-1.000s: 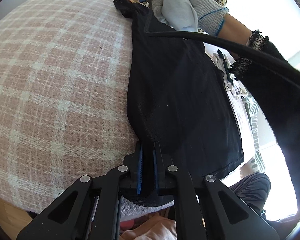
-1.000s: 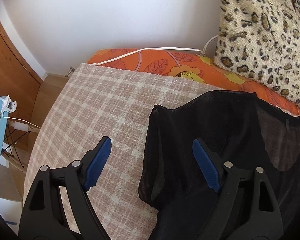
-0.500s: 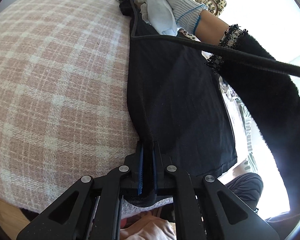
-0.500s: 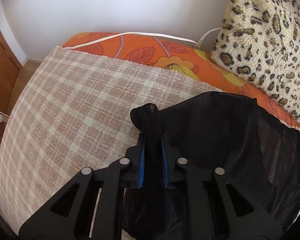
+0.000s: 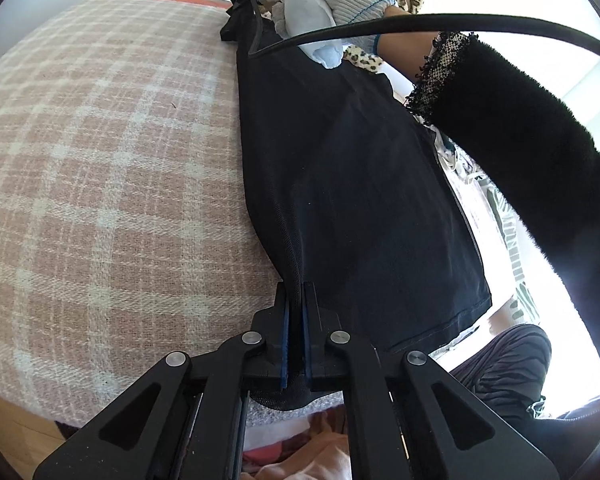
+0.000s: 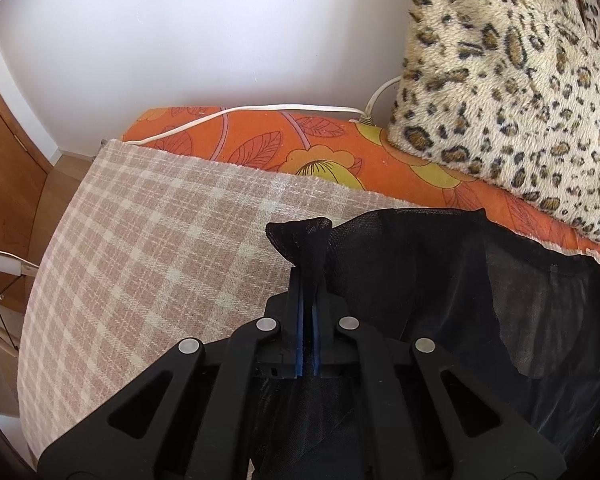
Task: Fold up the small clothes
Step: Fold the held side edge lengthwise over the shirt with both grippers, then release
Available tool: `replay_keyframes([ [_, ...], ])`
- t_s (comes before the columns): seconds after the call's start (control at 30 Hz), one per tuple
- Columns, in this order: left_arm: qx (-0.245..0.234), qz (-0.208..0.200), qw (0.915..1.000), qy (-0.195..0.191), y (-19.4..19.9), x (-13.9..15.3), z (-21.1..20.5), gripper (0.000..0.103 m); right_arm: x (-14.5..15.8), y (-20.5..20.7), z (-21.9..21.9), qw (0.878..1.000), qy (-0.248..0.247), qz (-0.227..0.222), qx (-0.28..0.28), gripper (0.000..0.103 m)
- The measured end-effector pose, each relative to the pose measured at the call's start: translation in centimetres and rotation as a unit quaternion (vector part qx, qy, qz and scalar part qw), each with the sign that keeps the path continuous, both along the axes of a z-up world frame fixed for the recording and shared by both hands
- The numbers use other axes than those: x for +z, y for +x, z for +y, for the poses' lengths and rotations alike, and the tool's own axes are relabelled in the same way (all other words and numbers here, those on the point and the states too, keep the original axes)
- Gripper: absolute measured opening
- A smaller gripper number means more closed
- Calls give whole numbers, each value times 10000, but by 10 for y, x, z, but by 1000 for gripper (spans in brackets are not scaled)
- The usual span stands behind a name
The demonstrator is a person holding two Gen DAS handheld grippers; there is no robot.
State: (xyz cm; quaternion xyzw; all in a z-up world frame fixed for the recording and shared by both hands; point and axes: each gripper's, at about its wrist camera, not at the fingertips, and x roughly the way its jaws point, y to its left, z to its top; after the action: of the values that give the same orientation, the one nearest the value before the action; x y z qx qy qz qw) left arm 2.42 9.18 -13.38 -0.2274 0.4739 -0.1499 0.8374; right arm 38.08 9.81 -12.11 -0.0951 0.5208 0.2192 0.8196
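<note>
Pink plaid blanket (image 5: pixel 100 184) underneath; we judge sheer black mesh garment (image 5: pixel 360 184) limp, slippery; left claw (image 5: pixel 295 336), right claw (image 6: pixel 307 320) clenched on its edges.

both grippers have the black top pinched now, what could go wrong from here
1. The right hand-held gripper pinches only a small bunched corner of the sheer black top; a pull could slip it free or stretch the mesh.
2. The left hand-held gripper clamps the opposite edge, so uneven lifting may skew the fold.
3. A black cable arcs over the garment and could snag or drag across it.
</note>
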Motion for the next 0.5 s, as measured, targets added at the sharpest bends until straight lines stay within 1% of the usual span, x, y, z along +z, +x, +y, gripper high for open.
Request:
replay_keyframes([
  [0.2,-262,-481,9985,89,1,21,-18,3,17,5,-21,9998,171,-85,-38,3],
  [0.33,-455,-488,9978,37,5,22,-33,3,29,12,-44,9995,236,-133,-174,3],
  [0.5,-703,-532,9961,85,11,23,-55,3,38,21,-72,9990,273,-186,-284,3],
])
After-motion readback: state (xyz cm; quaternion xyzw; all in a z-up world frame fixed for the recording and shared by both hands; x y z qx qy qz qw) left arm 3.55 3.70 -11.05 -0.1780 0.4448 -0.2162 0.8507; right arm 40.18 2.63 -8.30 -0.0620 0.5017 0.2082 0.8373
